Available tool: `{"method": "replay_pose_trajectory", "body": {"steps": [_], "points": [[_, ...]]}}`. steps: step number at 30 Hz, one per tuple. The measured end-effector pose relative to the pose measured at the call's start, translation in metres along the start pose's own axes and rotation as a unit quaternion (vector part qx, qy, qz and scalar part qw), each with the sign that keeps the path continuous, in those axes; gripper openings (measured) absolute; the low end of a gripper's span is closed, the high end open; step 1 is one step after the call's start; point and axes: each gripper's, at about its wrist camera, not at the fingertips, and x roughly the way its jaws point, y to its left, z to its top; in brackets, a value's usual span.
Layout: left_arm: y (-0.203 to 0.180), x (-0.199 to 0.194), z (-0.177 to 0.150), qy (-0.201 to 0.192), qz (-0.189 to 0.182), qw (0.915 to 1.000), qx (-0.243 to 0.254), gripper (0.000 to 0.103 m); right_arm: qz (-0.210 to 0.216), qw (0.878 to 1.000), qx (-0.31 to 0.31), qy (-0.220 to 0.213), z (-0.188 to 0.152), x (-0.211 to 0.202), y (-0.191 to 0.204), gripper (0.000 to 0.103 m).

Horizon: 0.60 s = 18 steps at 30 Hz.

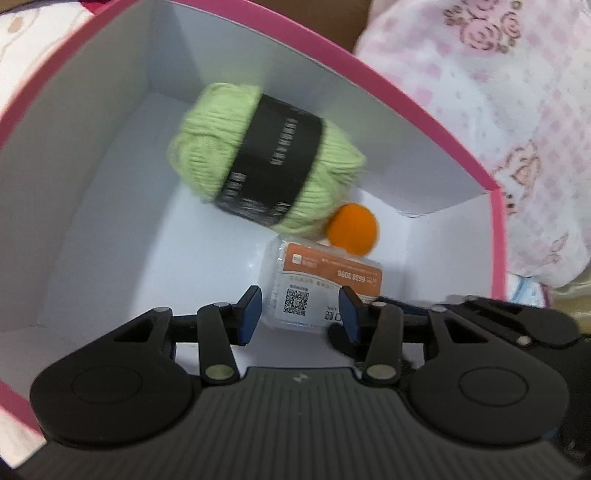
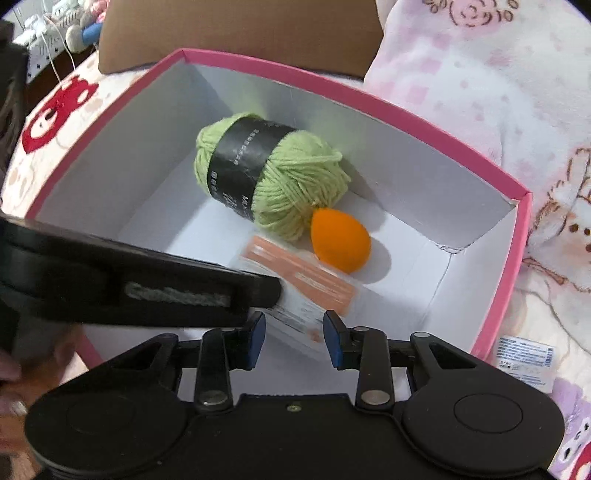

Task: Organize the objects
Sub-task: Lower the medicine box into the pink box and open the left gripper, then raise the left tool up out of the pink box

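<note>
A pink-rimmed box [image 1: 406, 99] [image 2: 332, 79] with white inside walls holds a ball of green yarn [image 1: 266, 158] [image 2: 273, 173] with a black band. An orange egg-shaped sponge [image 1: 352, 229] [image 2: 340, 240] lies beside the yarn. My left gripper [image 1: 301, 315] is shut on the near end of a clear plastic pack [image 1: 314, 284] [image 2: 303, 284] with an orange label and a QR code, low inside the box. Its black body [image 2: 147, 273] reaches in from the left in the right wrist view. My right gripper [image 2: 294, 334] stands open just above the pack's end, pads slightly apart from it.
A pink-checked fleece blanket [image 2: 480, 92] with rose prints lies along the box's right and far side. A brown cardboard box [image 2: 240, 33] stands behind it. A bear-print sheet [image 2: 55, 107] is on the left, a small labelled packet [image 2: 524, 354] on the right.
</note>
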Motion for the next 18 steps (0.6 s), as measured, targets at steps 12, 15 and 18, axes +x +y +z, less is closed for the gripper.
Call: {"method": "replay_pose_trajectory", "body": {"steps": [12, 15, 18], "points": [[-0.012, -0.022, -0.005, -0.022, 0.020, 0.9991, 0.031, 0.039, -0.002, 0.999, -0.011, -0.035, -0.011, -0.020, 0.015, 0.037], [-0.019, -0.029, -0.003, -0.009, 0.040, 0.9983, 0.042, 0.039, 0.001, 0.999, -0.010, -0.044, -0.013, -0.034, 0.018, 0.038], [-0.022, -0.045, -0.002, -0.014, 0.045, 0.9982, 0.038, 0.041, -0.005, 0.999, -0.006, -0.046, -0.017, -0.049, 0.018, 0.039]]}}
